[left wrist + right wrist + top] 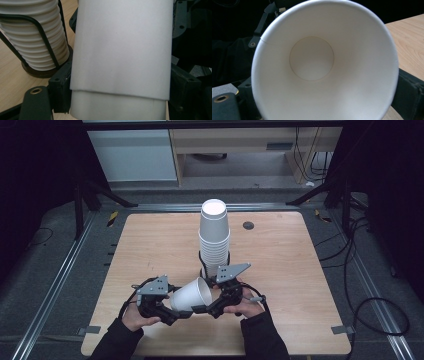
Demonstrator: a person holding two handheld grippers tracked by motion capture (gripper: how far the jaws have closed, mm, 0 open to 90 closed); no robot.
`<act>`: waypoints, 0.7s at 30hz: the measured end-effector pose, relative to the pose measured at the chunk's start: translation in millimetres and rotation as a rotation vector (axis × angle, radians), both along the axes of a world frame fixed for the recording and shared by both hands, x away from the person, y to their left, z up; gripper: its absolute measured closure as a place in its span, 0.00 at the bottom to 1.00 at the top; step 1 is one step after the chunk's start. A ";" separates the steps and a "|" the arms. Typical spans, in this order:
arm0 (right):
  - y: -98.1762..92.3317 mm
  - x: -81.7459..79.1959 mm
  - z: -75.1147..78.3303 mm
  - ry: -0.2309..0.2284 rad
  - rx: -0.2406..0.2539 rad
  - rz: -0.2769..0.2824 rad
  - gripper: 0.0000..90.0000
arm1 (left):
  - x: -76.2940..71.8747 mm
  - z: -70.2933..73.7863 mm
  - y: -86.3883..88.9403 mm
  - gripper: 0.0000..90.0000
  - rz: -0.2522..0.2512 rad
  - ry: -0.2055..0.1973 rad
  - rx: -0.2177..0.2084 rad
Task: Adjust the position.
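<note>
A single white paper cup (190, 296) lies tilted above the front of the wooden table (150, 245), its mouth facing up and right. My left gripper (176, 314) is shut on its base end; in the left gripper view the cup wall (120, 50) sits between both black jaws. My right gripper (201, 308) is at the mouth end, and in the right gripper view I look straight into the cup (312, 57), with a jaw pressed against each side of its rim. Just behind stands a tall stack of cups (214, 235) in a black wire holder (45, 37).
A dark round grommet (248, 225) sits in the tabletop to the right of the stack. Bare wood lies to the left and right of the stack. Metal rails and cables run along the floor beside the table.
</note>
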State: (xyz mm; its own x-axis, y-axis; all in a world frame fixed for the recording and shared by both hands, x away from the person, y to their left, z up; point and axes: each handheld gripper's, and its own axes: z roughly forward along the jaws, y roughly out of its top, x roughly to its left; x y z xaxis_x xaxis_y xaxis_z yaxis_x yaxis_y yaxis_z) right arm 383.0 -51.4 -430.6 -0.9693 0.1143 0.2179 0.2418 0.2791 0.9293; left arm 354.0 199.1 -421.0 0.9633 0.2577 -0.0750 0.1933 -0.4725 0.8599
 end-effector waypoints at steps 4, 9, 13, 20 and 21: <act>-0.6 0.2 1.7 -0.009 0.001 -0.004 0.08 | -0.7 1.6 0.2 0.22 0.014 -0.007 0.009; -4.5 1.4 6.4 -0.024 -0.007 -0.018 0.09 | -0.7 2.8 2.2 0.20 0.027 -0.007 0.011; -7.9 2.7 10.8 -0.035 -0.015 -0.028 0.09 | 0.0 4.2 4.8 0.20 0.037 -0.011 0.002; -9.5 7.5 22.4 -0.071 -0.054 -0.043 0.09 | 1.8 4.7 7.9 0.17 0.065 -0.005 0.013; -9.3 8.6 25.3 -0.079 -0.069 -0.042 0.09 | 2.3 3.9 8.4 0.17 0.072 -0.005 0.023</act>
State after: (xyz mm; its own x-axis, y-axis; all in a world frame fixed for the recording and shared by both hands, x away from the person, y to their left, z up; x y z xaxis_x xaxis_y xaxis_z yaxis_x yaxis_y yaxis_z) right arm 391.6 -60.7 -405.3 -0.9771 0.1671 0.1316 0.1817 0.3338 0.9250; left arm 356.3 207.5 -417.0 0.9426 0.3278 -0.0634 0.2232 -0.4774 0.8498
